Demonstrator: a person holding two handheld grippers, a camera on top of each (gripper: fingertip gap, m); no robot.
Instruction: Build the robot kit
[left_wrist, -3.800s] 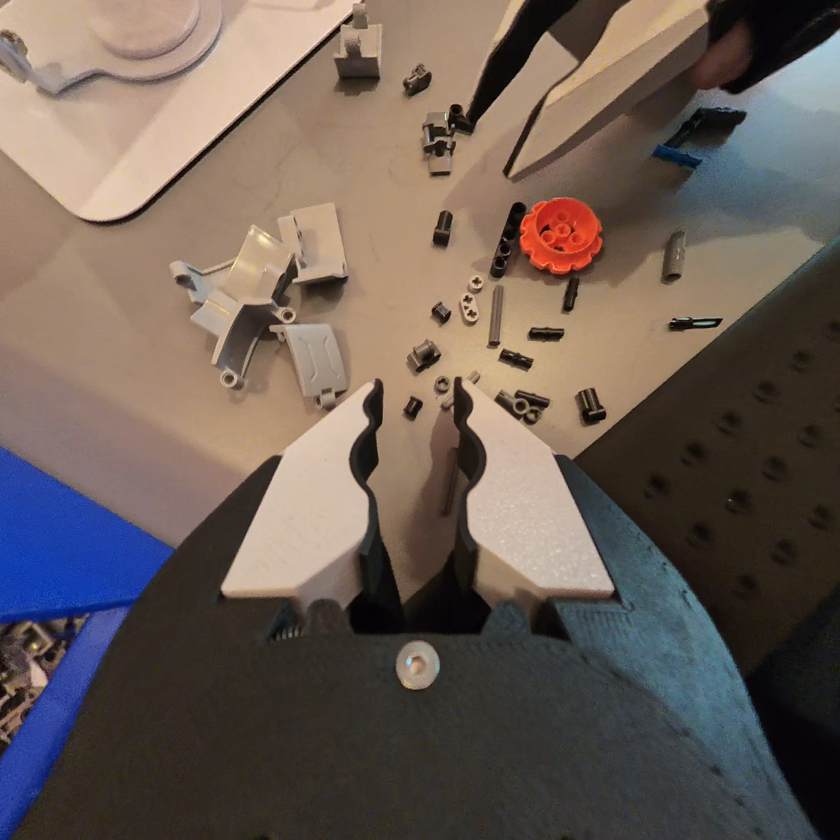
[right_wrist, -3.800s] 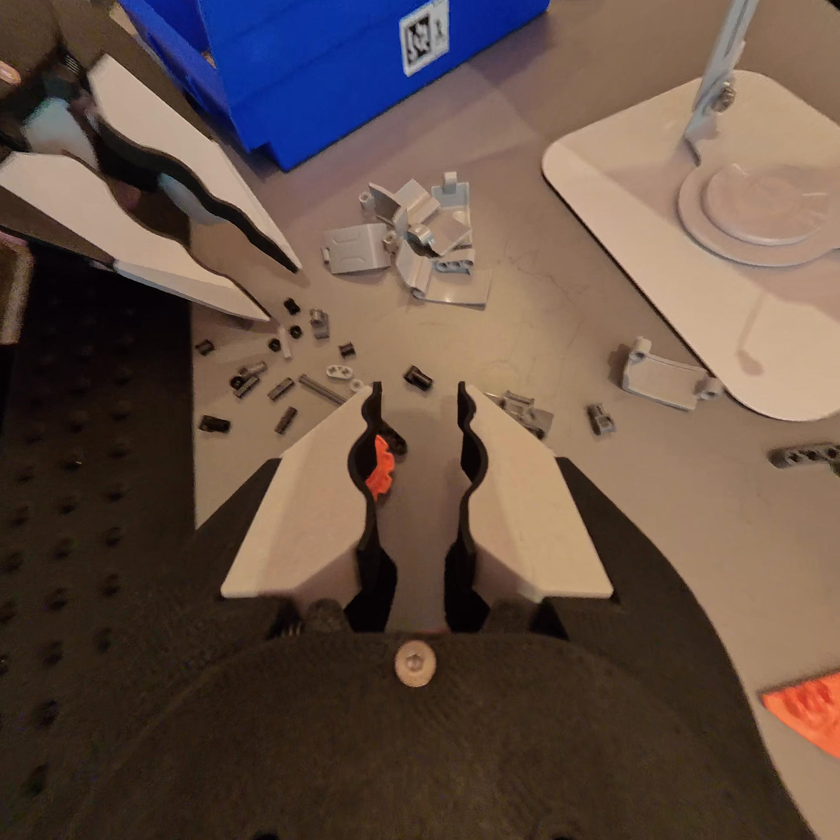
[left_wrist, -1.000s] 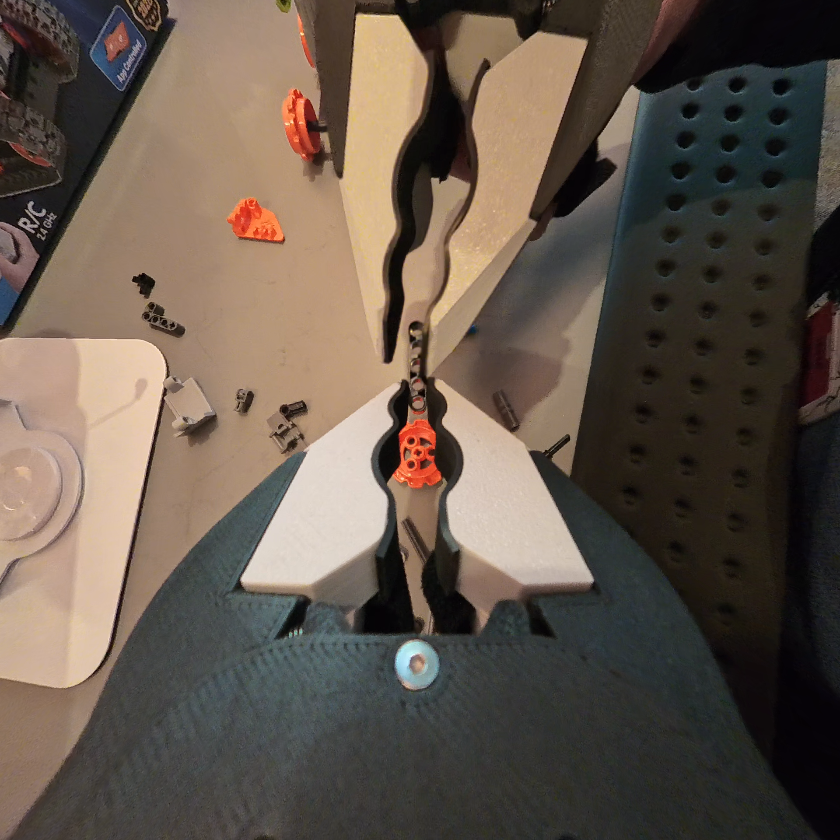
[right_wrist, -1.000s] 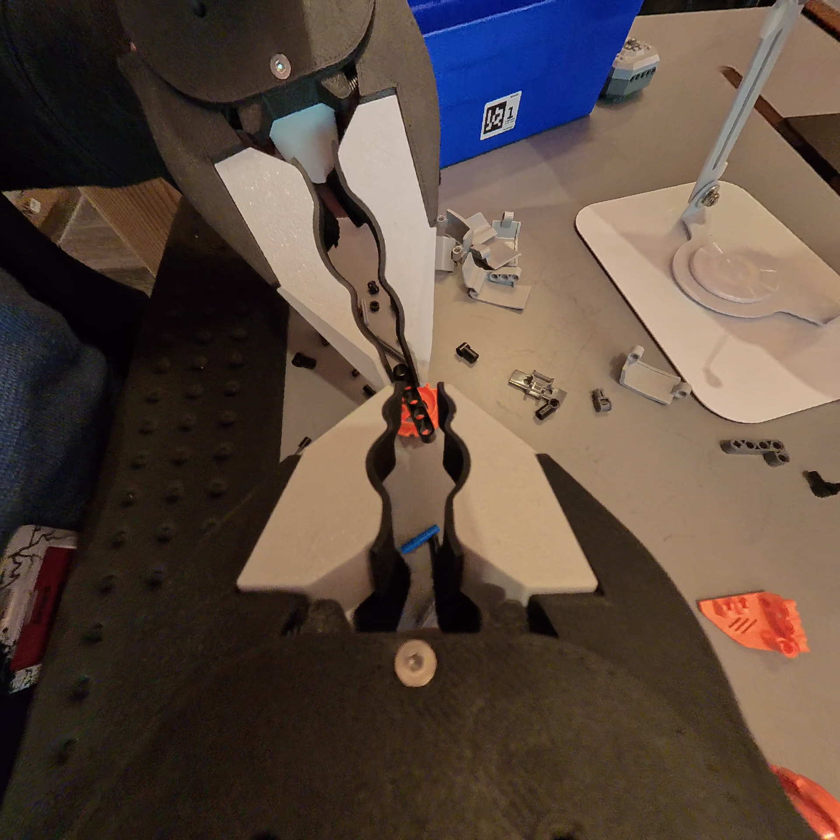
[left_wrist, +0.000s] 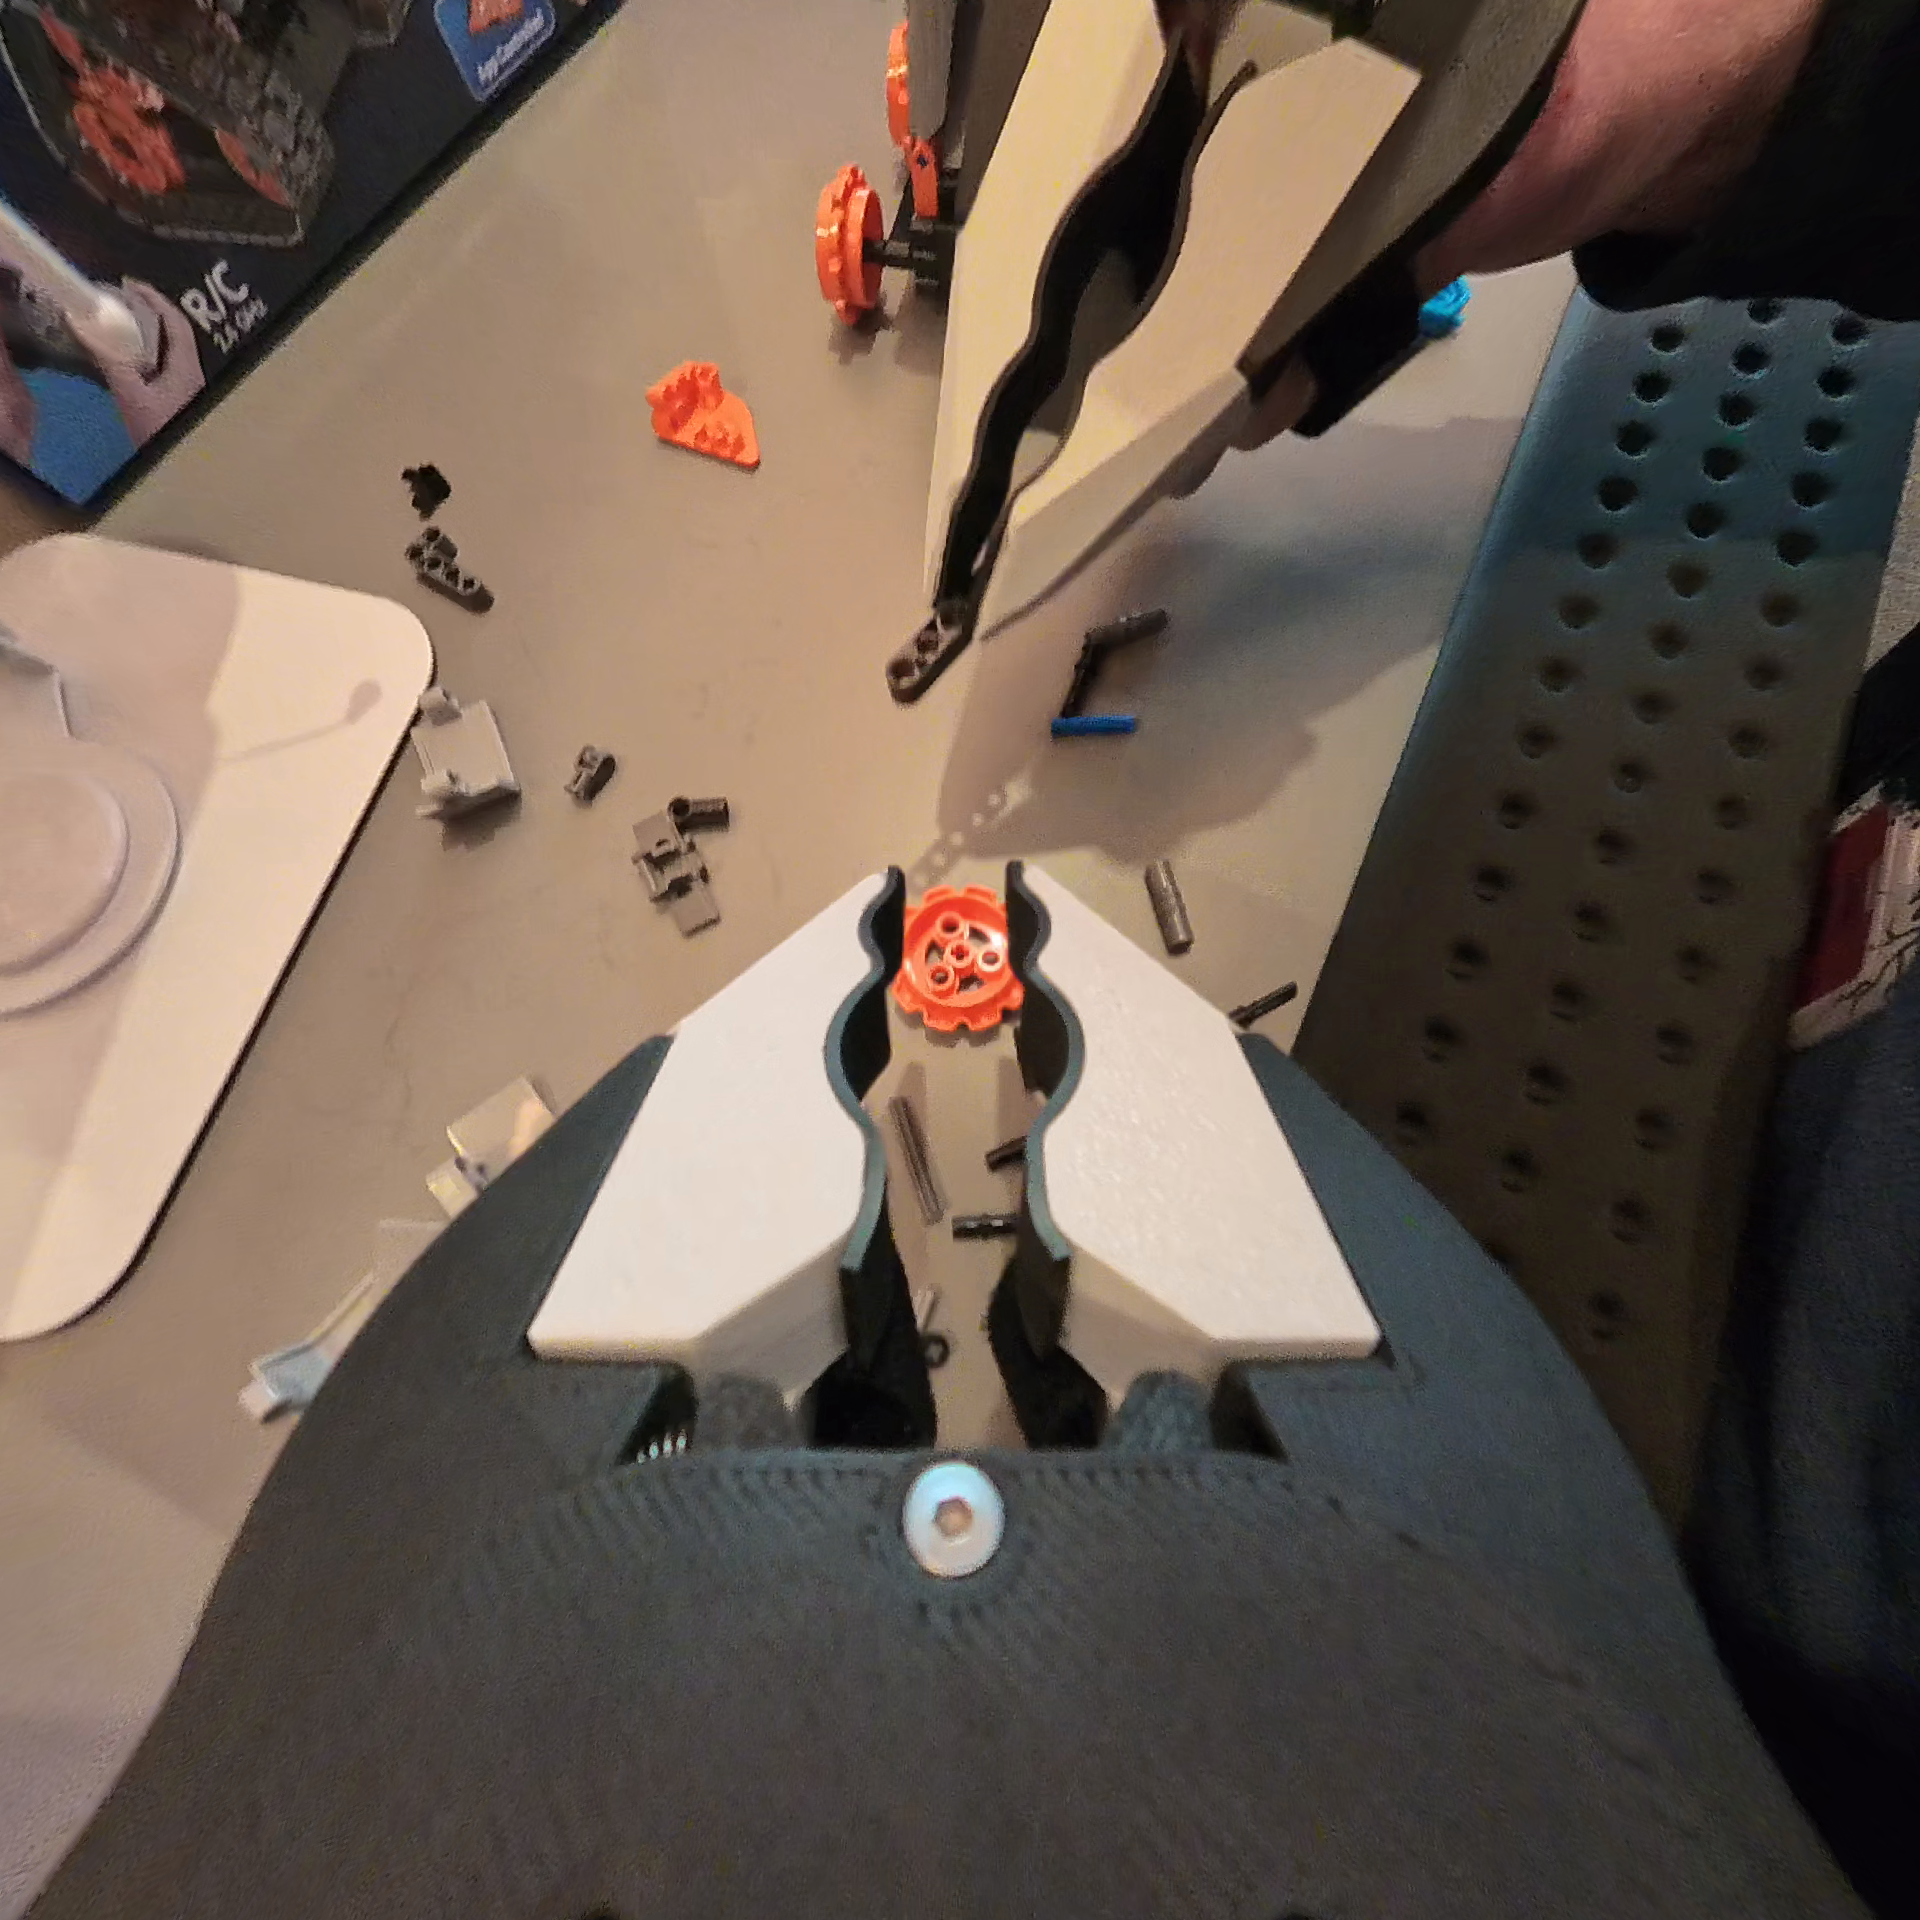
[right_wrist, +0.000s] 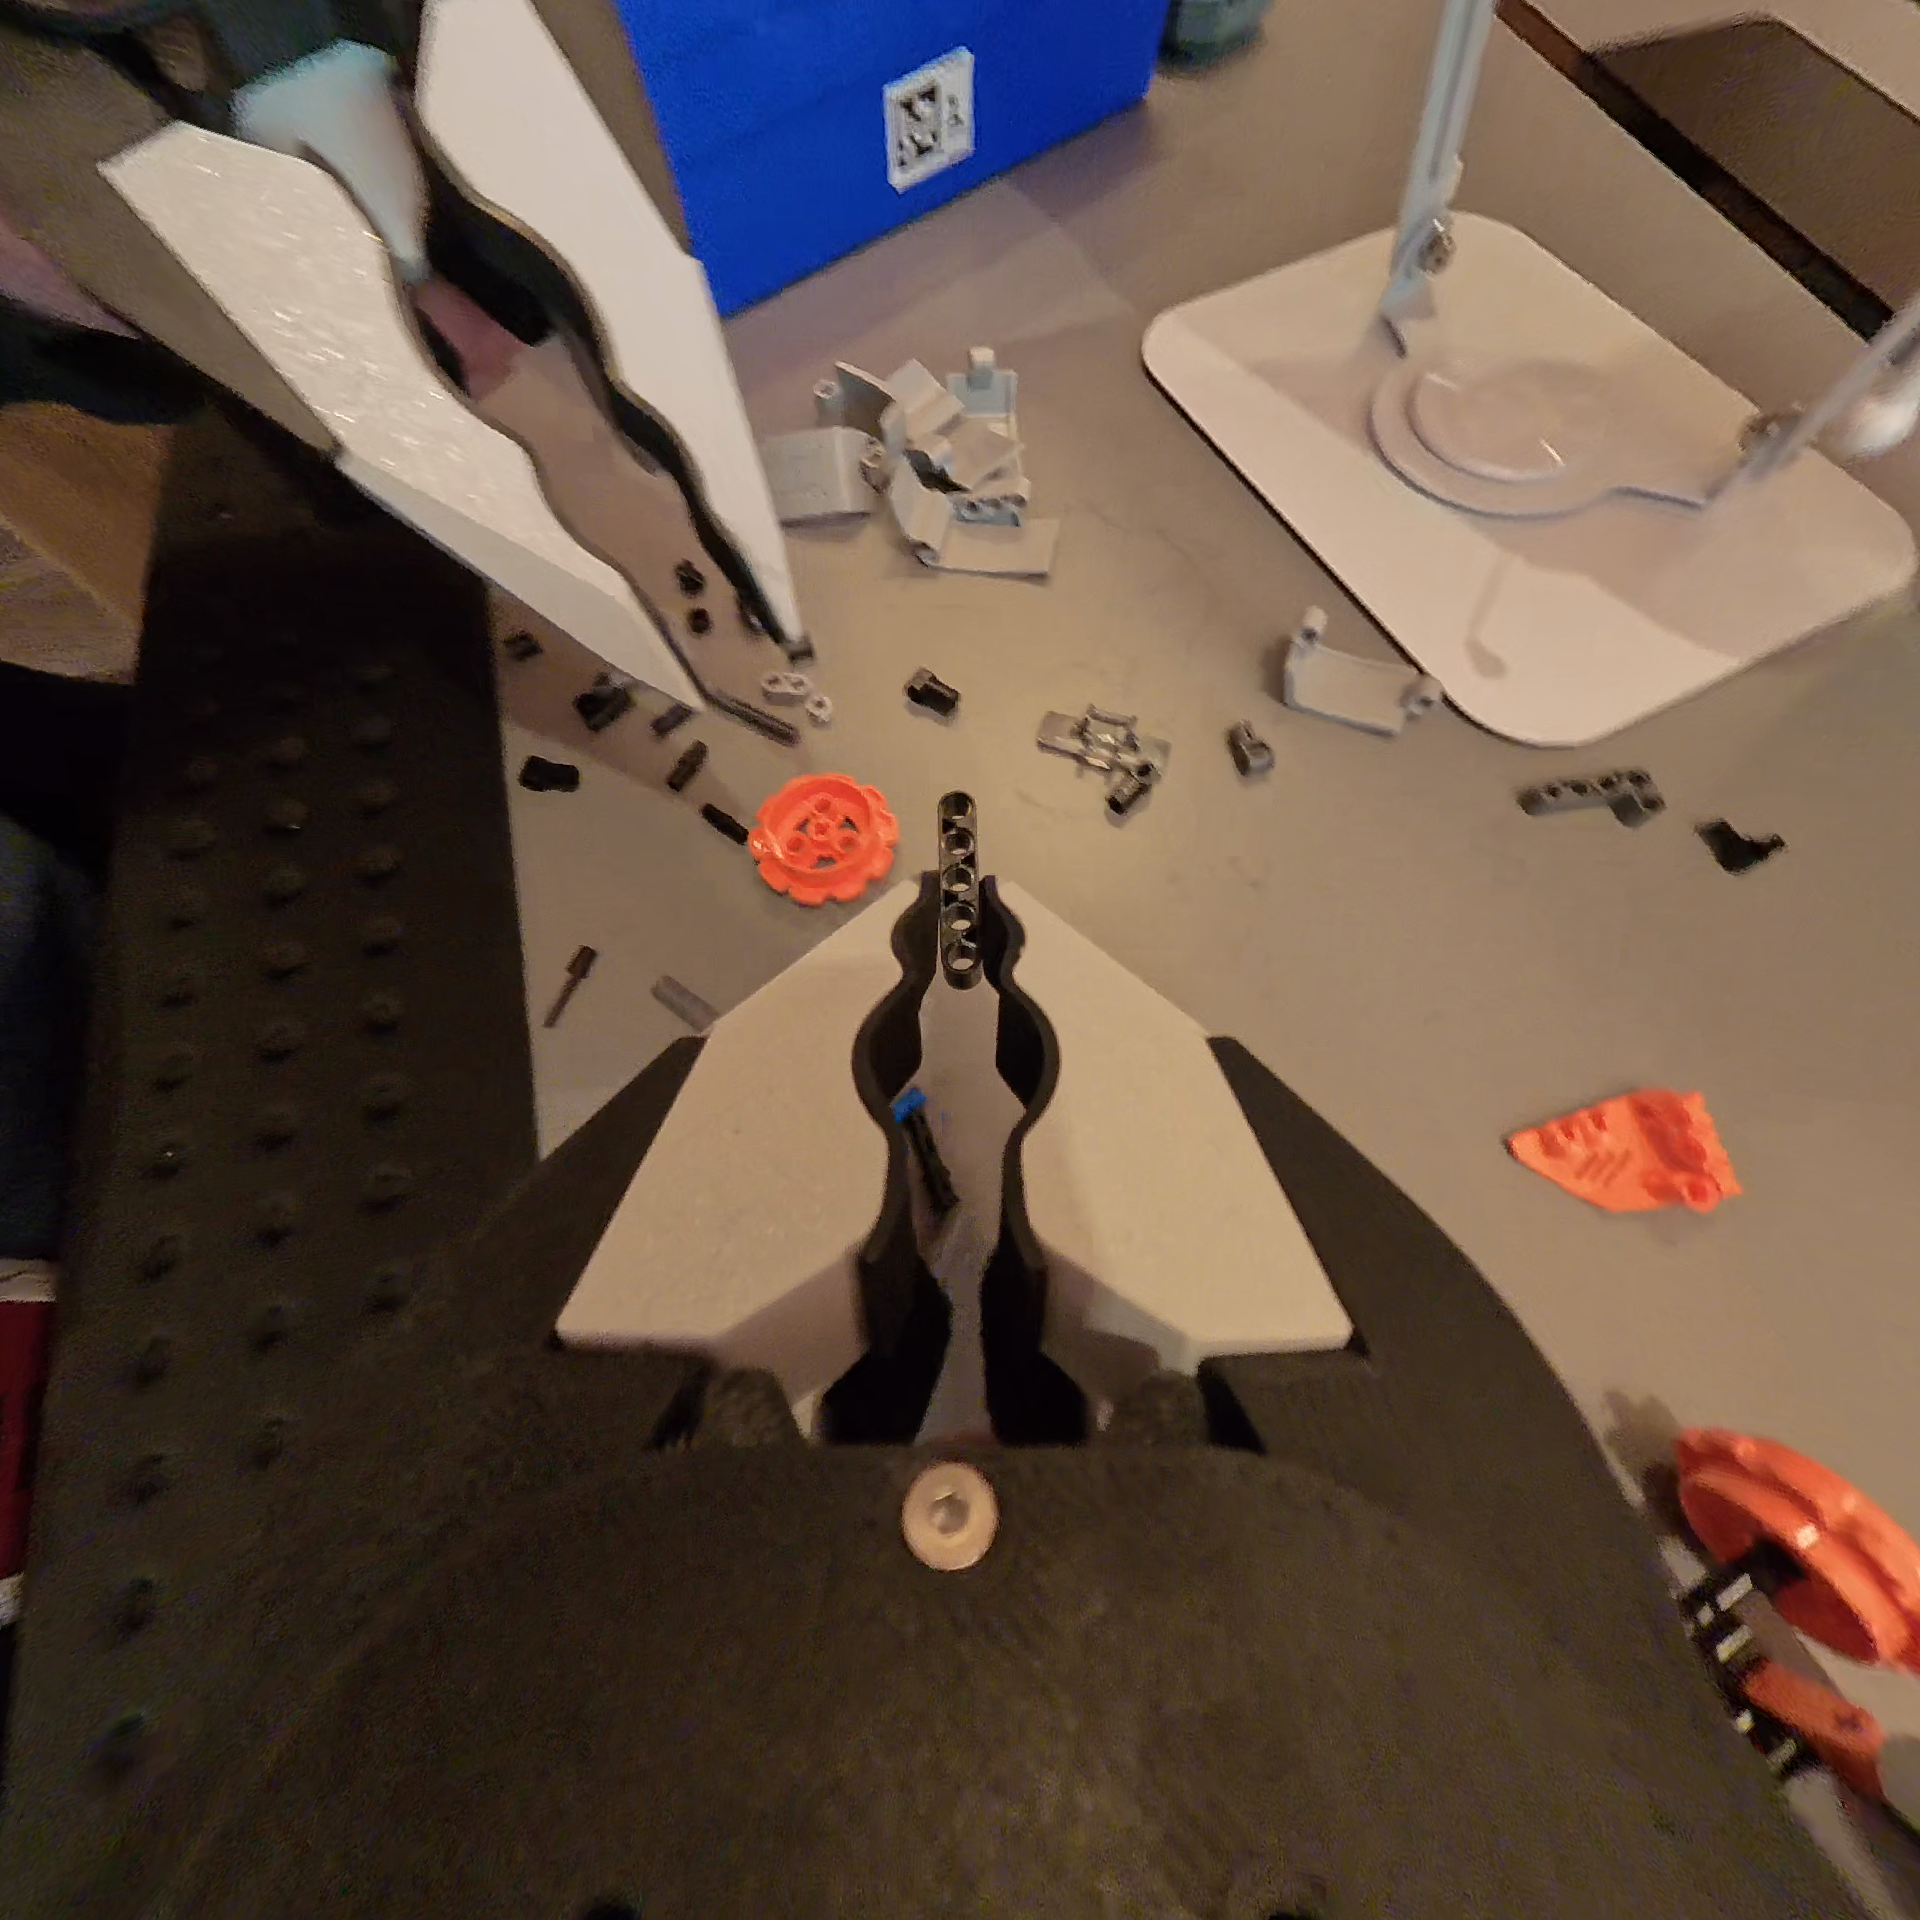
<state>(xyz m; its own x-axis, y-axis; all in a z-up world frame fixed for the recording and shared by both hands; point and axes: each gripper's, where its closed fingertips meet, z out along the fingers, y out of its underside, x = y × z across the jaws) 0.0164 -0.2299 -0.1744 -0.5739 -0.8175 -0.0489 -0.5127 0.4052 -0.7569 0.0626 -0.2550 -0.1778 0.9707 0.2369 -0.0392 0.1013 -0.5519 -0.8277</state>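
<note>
My right gripper (right_wrist: 956, 883) is shut on a black beam with holes (right_wrist: 957, 899), which sticks out past its tips above the grey table. It also shows in the left wrist view (left_wrist: 961, 613) with the beam (left_wrist: 932, 652) pointing down. An orange toothed wheel (right_wrist: 824, 840) lies flat on the table, just left of the beam. My left gripper (left_wrist: 951, 883) is open and empty; the wheel (left_wrist: 956, 961) shows on the table between its fingertips. In the right wrist view the left gripper (right_wrist: 748, 665) hovers over small black pins.
A white stand base (right_wrist: 1558, 582) is at the right and a blue bin (right_wrist: 883, 135) behind. A pile of grey panels (right_wrist: 925, 478), an orange wedge plate (right_wrist: 1631, 1164), an orange wheel assembly (left_wrist: 862, 249) and a blue pin (left_wrist: 1091, 724) lie about. A black perforated mat (right_wrist: 312, 935) borders the table. Left tips to right tips: about 6 cm. It is some 8 cm from my right tips to the blue pin (left_wrist: 1091, 724).
My left gripper has opened and let go of the orange wheel, which now lies on the table. The two grippers have drawn apart; the right one still holds the black beam.
</note>
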